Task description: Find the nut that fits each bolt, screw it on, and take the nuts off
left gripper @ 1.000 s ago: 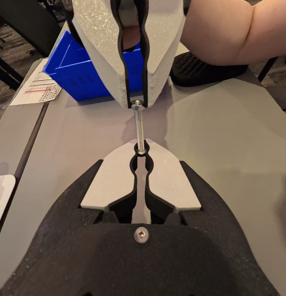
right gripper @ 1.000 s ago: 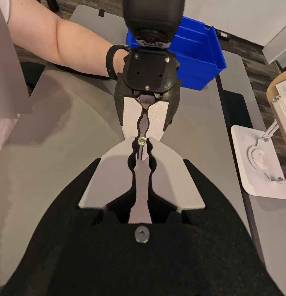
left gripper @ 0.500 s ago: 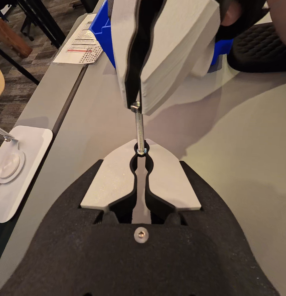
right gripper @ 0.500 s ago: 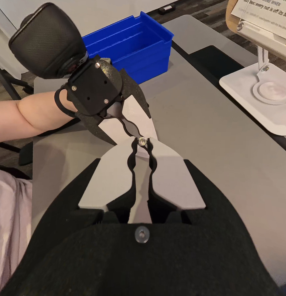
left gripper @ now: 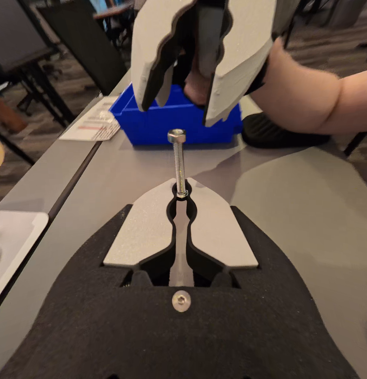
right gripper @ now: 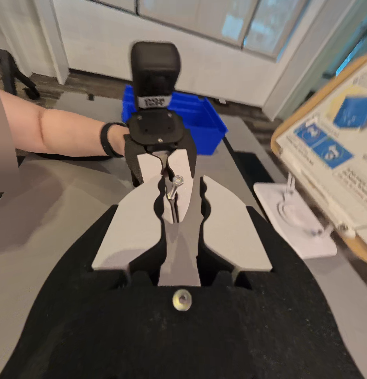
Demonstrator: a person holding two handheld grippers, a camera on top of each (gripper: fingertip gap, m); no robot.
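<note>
In the left wrist view, our left gripper (left gripper: pixel 181 189) is clamped on the lower end of a long silver threaded bolt (left gripper: pixel 179 166). The bolt rises toward twelve o'clock and carries a small silver hex nut (left gripper: pixel 176 136) at its far tip. Above it, our right gripper (left gripper: pixel 174 114) hangs spread wide, its grey fingers clear of the nut on either side. A blue plastic bin (left gripper: pixel 178 123) sits behind on the grey table (left gripper: pixel 291 205), and a printed sheet (left gripper: pixel 94 127) lies at ten o'clock.

In the right wrist view, our right gripper (right gripper: pixel 181 182) stands apart, holding nothing. The nut (right gripper: pixel 178 180) sits between its tips untouched, with the bolt (right gripper: pixel 172 192) slanting down into the left gripper (right gripper: pixel 170 196). The bin (right gripper: pixel 199 127) stands at twelve o'clock, a white stand base (right gripper: pixel 291 221) at three.
</note>
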